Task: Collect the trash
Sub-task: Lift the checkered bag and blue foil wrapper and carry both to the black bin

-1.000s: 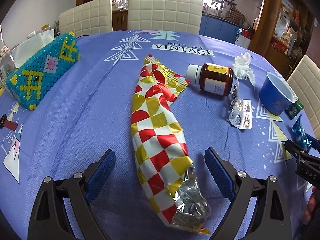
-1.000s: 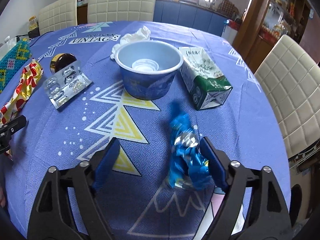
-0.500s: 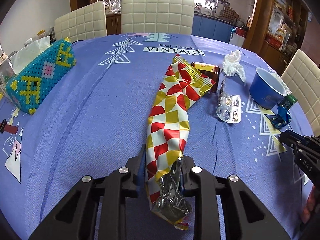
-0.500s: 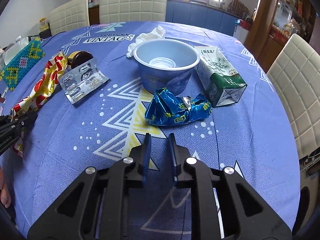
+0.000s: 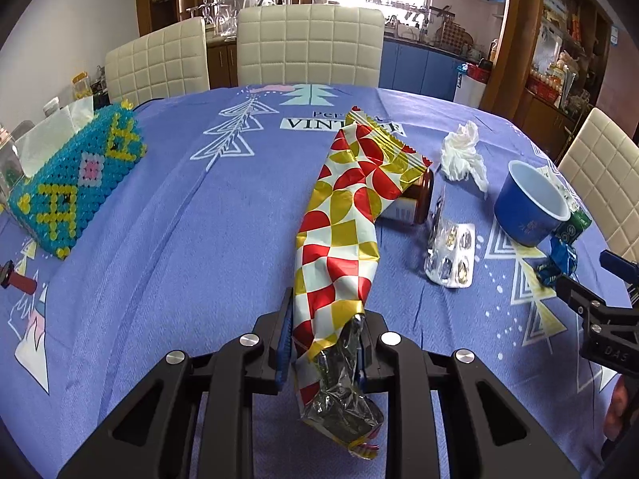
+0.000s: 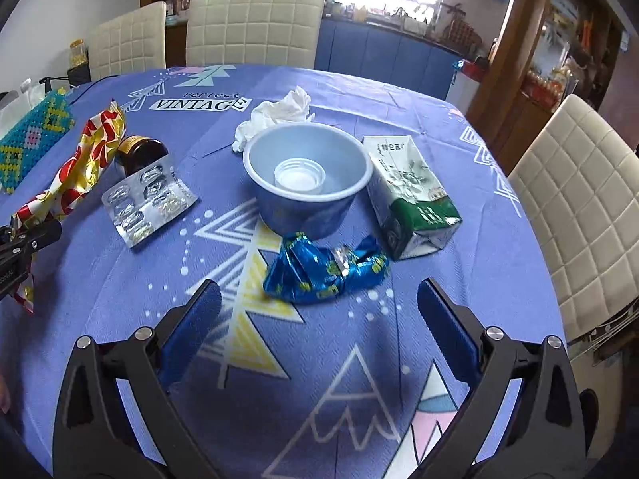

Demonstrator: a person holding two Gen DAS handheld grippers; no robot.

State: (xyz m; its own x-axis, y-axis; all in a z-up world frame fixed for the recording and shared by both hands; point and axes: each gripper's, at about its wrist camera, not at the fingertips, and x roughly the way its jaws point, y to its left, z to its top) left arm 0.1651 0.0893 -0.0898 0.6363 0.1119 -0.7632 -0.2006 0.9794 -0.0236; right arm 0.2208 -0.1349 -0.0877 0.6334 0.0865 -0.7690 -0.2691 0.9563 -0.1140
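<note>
My left gripper (image 5: 324, 333) is shut on the lower end of a long red, gold and white foil wrapper (image 5: 343, 215), lifted off the table; it also shows at the left of the right wrist view (image 6: 76, 171). My right gripper (image 6: 319, 319) is open and empty, just behind a crumpled blue foil wrapper (image 6: 325, 269) that lies on the cloth. Other trash on the table: a blue paper bowl (image 6: 307, 183), a green-and-white carton (image 6: 411, 195), a pill blister pack (image 6: 149, 199), a brown bottle (image 6: 137, 153) and a white tissue (image 6: 275, 115).
A beaded blue tissue box (image 5: 72, 175) stands at the far left. Cream padded chairs (image 5: 309, 44) ring the round table with its purple cloth (image 5: 199, 219). A chair (image 6: 579, 215) is close on the right. The right gripper shows at the right edge of the left view (image 5: 591, 299).
My left gripper closed on the checkered wrapper and raised it. My right gripper let go of the blue wrapper, drew back, shut, then opened again.
</note>
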